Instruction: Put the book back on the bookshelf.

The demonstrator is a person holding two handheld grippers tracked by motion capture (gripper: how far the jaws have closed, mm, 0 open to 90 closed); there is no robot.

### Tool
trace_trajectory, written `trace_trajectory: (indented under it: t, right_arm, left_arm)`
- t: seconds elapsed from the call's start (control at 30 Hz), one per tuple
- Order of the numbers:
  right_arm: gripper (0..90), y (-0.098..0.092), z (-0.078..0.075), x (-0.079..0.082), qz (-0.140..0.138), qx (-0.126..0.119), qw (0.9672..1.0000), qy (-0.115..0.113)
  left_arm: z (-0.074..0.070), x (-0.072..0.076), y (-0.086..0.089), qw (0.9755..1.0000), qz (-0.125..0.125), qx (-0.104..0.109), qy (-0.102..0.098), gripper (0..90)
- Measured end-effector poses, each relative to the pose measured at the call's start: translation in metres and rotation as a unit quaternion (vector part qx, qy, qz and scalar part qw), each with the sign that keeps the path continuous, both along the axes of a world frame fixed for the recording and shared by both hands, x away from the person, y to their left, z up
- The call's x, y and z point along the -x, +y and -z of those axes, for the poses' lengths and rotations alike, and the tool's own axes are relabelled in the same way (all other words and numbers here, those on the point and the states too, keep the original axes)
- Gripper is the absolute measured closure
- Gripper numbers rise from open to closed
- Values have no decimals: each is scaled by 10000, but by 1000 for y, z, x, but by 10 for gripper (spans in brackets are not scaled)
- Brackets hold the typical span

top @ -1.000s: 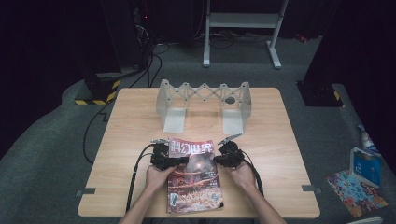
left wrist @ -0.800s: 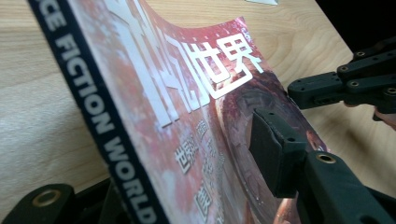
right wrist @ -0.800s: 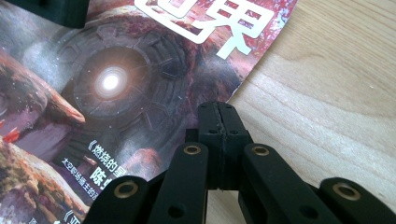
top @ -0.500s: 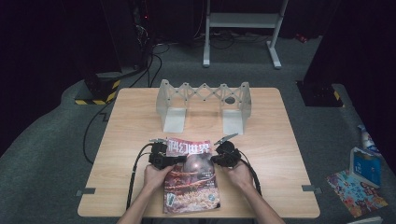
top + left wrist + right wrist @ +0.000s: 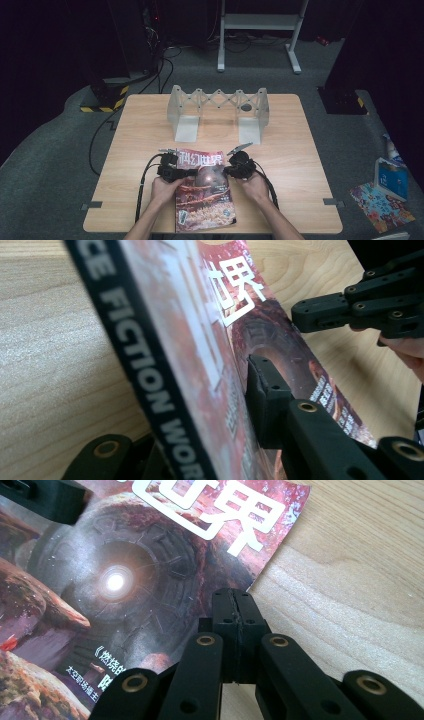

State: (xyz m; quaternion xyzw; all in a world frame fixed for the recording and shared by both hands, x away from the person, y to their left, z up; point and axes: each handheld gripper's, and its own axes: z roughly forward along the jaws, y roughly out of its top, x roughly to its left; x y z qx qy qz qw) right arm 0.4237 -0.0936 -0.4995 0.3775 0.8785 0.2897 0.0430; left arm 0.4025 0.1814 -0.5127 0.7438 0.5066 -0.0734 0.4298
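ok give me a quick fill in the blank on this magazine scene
1. The magazine lies on a ____ table.
2. The left gripper has just been closing with the magazine's ____ edge between its jaws.
3. The right gripper has its jaws ____.
4. Behind the magazine stands a grey folding ____.

Missing: wooden; spine; shut; rack

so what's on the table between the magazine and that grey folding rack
Nothing: in the high view, only bare wooden table lies between the magazine and the grey folding rack.
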Motion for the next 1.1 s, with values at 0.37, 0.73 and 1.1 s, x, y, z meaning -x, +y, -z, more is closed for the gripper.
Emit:
trace_trajectory:
  t: [0.37, 0.73, 1.1]
  right_arm:
    - [848, -6, -1, 6, 19, -159, 9998, -77]
    - [718, -50, 3, 19, 582, -385, 9971, -291]
    - [544, -93, 11, 37, 1143, -216, 9889, -920]
  left_arm:
    - [-12, 8, 0, 9996, -30, 192, -227, 816]
    - [-36, 15, -4, 9979, 86, 174, -624, 840]
    - [-53, 21, -5, 9960, 125, 199, -860, 841]
